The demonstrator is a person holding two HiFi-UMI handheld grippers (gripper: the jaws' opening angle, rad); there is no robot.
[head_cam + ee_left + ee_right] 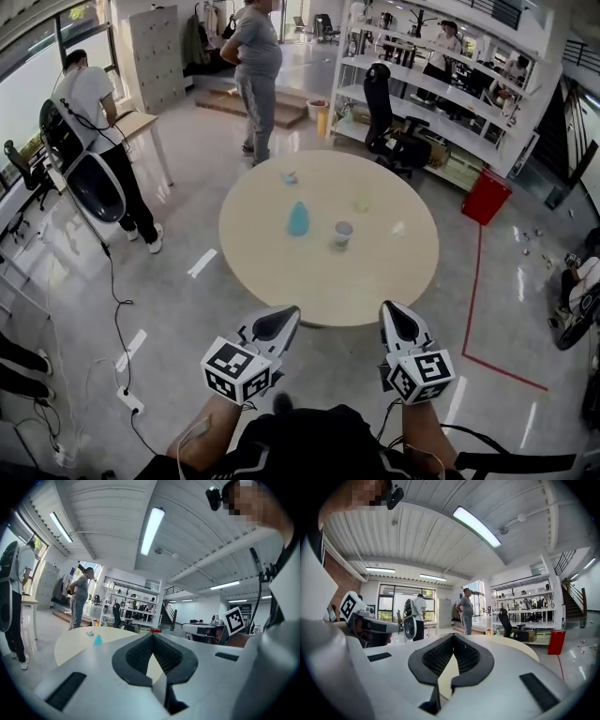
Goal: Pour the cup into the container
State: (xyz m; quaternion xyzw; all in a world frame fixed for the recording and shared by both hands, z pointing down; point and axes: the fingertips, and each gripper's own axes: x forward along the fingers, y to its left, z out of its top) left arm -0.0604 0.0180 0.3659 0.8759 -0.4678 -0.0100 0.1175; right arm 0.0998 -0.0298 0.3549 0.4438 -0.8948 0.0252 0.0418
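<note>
Holding left gripper (280, 322) and right gripper (399, 320) clenched empty short of the table (281, 272), I'm reckoning nothing's started: cup (343, 233) is sitting mid-table near what I'm guessing is the blue container (298, 219), grab and pour both left.
</note>
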